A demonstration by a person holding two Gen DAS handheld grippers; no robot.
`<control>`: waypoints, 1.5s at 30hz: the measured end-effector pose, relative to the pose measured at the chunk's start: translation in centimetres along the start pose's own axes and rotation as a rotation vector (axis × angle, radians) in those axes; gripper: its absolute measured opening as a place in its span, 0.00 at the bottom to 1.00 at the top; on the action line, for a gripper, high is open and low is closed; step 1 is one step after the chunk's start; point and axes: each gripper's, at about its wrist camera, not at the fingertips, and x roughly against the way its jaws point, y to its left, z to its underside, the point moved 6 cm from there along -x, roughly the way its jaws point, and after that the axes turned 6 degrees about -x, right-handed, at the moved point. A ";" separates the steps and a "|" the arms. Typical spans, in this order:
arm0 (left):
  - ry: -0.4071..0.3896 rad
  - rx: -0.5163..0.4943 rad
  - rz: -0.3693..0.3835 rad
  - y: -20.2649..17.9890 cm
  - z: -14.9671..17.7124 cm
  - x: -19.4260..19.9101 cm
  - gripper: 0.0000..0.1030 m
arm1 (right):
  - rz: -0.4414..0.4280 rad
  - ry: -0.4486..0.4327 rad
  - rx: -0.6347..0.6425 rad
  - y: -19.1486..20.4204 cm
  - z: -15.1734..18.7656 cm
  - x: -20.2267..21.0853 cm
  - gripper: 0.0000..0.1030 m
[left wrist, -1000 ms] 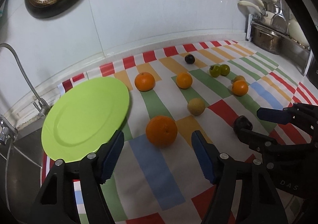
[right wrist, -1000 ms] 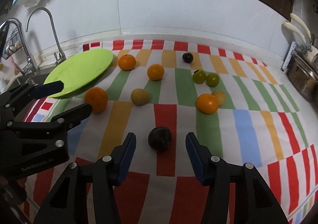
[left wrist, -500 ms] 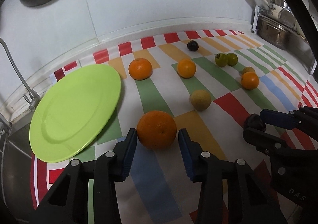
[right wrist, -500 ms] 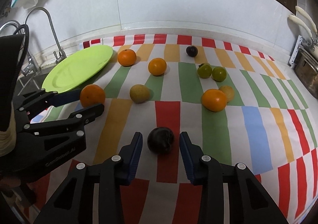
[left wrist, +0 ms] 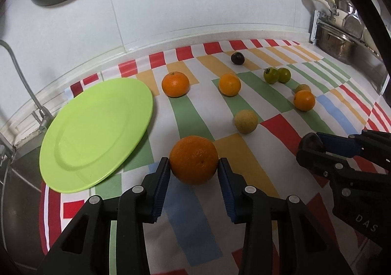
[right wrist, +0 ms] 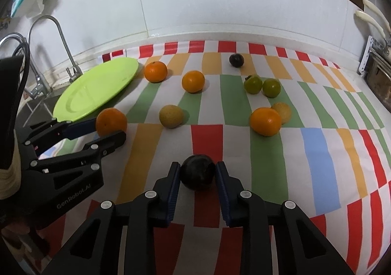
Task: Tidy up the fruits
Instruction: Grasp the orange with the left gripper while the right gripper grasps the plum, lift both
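Orange [left wrist: 193, 159], beside the plate [left wrist: 95, 133] on the tabletop cloth [left wrist: 190, 116], is sitting clamped in the left hand-held gripper [left wrist: 194, 170]. Right view: plum [right wrist: 197, 172] is lying gripped by the right hand-held gripper [right wrist: 198, 174].

"GenRobot.AI" on left tool [right wrist: 111, 132]; "DAS" on right tool [left wrist: 311, 146].

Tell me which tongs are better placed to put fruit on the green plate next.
Left. The left tongs grip the big orange right beside the green plate; the right tongs hold the dark plum farther away.
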 end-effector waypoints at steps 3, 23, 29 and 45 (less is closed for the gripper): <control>-0.012 0.018 -0.001 0.3 0.1 1.1 0.38 | -0.013 -0.015 0.007 0.5 -0.3 0.8 0.29; -0.111 0.123 -0.133 5.6 0.6 8.9 0.38 | -0.148 -0.152 0.145 7.5 -3.2 4.9 0.29; -0.125 0.148 -0.177 7.7 0.8 9.6 0.38 | -0.192 -0.174 0.193 10.1 -4.8 4.8 0.29; -0.090 0.212 -0.234 12.8 0.6 6.8 0.38 | -0.271 -0.138 0.274 15.2 -8.5 0.1 0.29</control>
